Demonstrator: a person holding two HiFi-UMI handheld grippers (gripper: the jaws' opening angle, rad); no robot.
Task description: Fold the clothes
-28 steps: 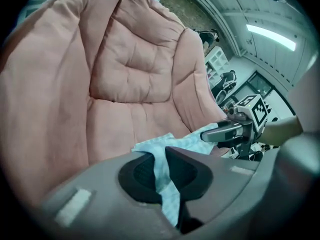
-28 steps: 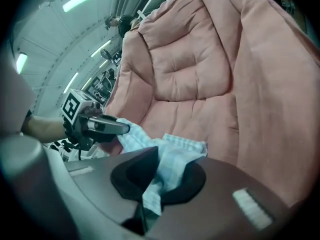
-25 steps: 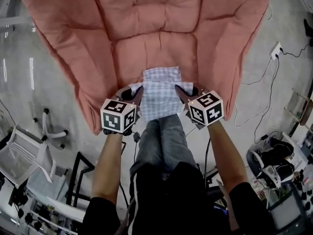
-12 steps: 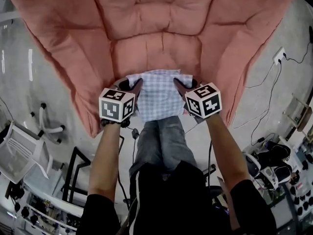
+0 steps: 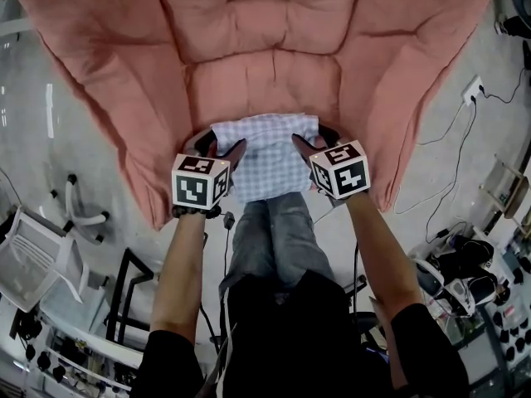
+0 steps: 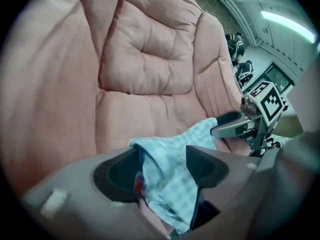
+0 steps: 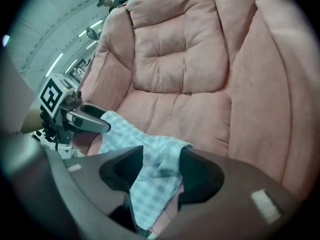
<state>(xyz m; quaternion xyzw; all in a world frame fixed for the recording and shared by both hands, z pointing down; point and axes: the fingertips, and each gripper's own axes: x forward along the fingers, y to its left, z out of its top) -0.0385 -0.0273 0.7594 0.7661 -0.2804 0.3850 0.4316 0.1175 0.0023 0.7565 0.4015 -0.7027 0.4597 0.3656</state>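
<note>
Both pairs of jaws have just been opening! The left gripper (image 5: 221, 148) at nine o'clock and the right gripper (image 5: 316, 140) at three stand slack around the checked cloth (image 5: 265, 162), which lies on the pink armchair seat (image 5: 265, 81). Looks like they're letting the fold rest.

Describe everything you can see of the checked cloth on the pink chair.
The checked cloth is thin, soft fabric in pale blue and white, folded into a rough rectangle with rumpled edges. It lies on the seat of the pink chair, its near edge at the seat's front. The left gripper and right gripper straddle its side edges; their jaws have just been opening, so it sits loose between them.
</note>
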